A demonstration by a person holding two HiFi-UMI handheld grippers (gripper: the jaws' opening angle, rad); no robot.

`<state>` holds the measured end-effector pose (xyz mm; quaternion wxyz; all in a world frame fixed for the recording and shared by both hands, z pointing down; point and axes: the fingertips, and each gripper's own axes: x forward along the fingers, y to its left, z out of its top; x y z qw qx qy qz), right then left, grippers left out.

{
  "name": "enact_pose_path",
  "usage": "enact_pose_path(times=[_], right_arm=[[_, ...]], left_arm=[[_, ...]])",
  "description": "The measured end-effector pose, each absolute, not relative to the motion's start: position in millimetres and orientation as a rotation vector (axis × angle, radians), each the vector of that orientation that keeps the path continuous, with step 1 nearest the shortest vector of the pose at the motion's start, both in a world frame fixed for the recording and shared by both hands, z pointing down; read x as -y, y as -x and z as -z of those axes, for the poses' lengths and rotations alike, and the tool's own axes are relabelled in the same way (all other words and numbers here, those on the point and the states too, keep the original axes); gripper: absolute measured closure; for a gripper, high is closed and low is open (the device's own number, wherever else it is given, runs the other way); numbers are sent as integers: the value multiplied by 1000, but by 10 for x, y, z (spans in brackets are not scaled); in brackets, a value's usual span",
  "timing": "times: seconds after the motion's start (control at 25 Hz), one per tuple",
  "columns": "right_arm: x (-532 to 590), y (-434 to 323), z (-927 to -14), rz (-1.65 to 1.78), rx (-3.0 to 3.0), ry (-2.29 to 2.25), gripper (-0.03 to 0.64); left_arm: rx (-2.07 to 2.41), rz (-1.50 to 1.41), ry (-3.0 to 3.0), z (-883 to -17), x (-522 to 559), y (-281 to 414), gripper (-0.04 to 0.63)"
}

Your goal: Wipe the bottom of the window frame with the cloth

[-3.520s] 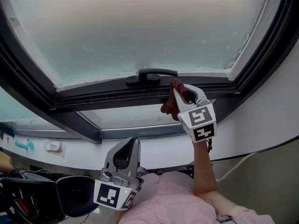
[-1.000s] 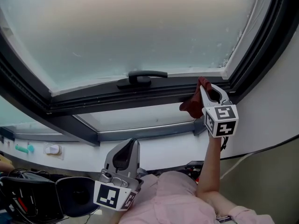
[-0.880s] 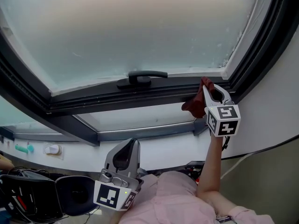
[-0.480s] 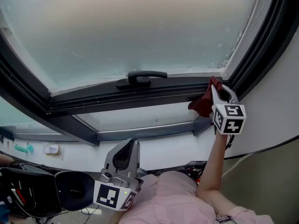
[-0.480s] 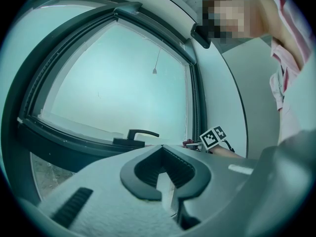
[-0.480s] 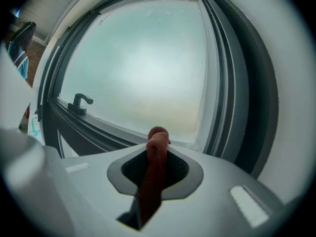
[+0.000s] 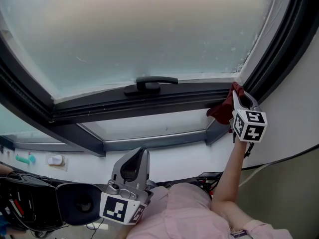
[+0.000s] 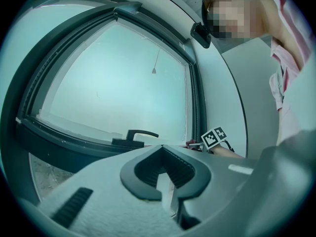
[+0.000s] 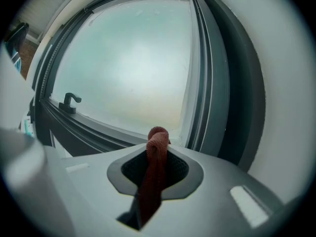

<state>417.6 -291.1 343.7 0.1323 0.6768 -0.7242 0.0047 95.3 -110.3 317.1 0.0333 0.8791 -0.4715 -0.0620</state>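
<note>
Fingers first: your right gripper (image 9: 157, 148) has them clamped on the dark red cloth (image 9: 151, 179). A bunched knob of it pokes out past the tips and the rest trails back through the jaws and hangs below. Pinched like that, the soft knob is what meets the metal, and the hard tips keep off it. In the head view your arm is stretched up and to the right, so the cloth sits at the far right end of the bottom rail (image 7: 129, 106) of the window frame. It is tucked into the corner where the rail meets the right upright (image 7: 281, 41), well to the right of the window handle (image 7: 152, 82) and just under the edge of the frosted pane (image 7: 149, 29). I cannot confirm whether the knob presses on the rail or rides just off it; it looks to be touching. Judgement: this is the end of a stroke along the rail. The corner is the awkward spot, so the gripper is angled into it, not held flat. Your left gripper (image 8: 161, 149) has its fingers closed on each other with nothing between them. It is parked low against your chest, well clear of the frame, presumably because one gripper is enough for wiping. Risk noted: the trailing cloth could snag in the corner.
</note>
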Motion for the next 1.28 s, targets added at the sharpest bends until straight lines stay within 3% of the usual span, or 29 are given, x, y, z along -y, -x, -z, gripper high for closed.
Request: enact_pose_path(times=[1.04,1.28], right_arm=[[2894,-4464,-3414,25,1938,-2012,563],[2729,-4146,-3278,9,2120,-2011,561]], left_arm=[[1467,238,-2701,-3069,1043,-817,595],[1471,242,-2702,-3045,993,-750,595]])
